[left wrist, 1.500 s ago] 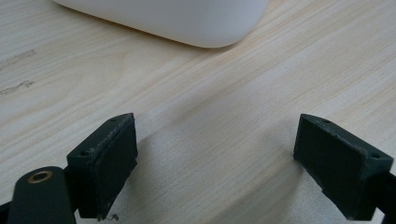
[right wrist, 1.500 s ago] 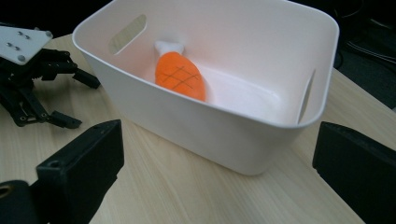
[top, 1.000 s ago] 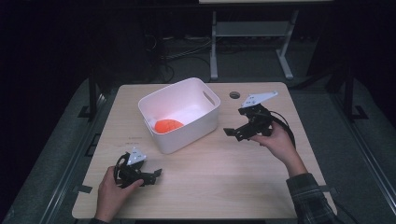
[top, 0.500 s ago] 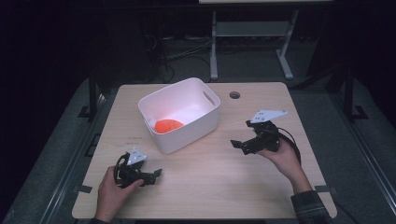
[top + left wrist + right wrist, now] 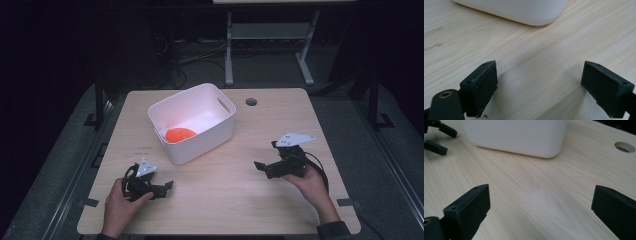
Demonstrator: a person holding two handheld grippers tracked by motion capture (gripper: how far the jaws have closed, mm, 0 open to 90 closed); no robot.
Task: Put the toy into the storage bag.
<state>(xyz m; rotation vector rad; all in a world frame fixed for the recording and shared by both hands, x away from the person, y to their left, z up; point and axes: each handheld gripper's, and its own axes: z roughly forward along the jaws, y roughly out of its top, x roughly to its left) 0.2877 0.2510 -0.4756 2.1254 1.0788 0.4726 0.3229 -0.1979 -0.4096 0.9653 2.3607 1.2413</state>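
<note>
A white plastic bin (image 5: 192, 122) stands near the middle of the wooden table (image 5: 225, 200), with an orange object (image 5: 180, 134) lying inside it. My left gripper (image 5: 167, 186) rests low at the front left, open, with bare wood between its jaws (image 5: 539, 85). My right gripper (image 5: 261, 167) is held at the front right, open and holding nothing (image 5: 540, 205). Both point toward the bin, whose white wall (image 5: 519, 11) (image 5: 516, 135) rises ahead of each. The left gripper's fingertips (image 5: 439, 136) appear far off in the right gripper view.
A round cable hole (image 5: 251, 102) (image 5: 624, 146) is set in the table behind the bin on the right. A metal stand (image 5: 270, 40) and cables lie on the dark floor beyond the far edge. Open wood spans between the two grippers.
My right gripper has drawn back from beside the bin toward the front right of the table and come lower. The left gripper has stayed where it was.
</note>
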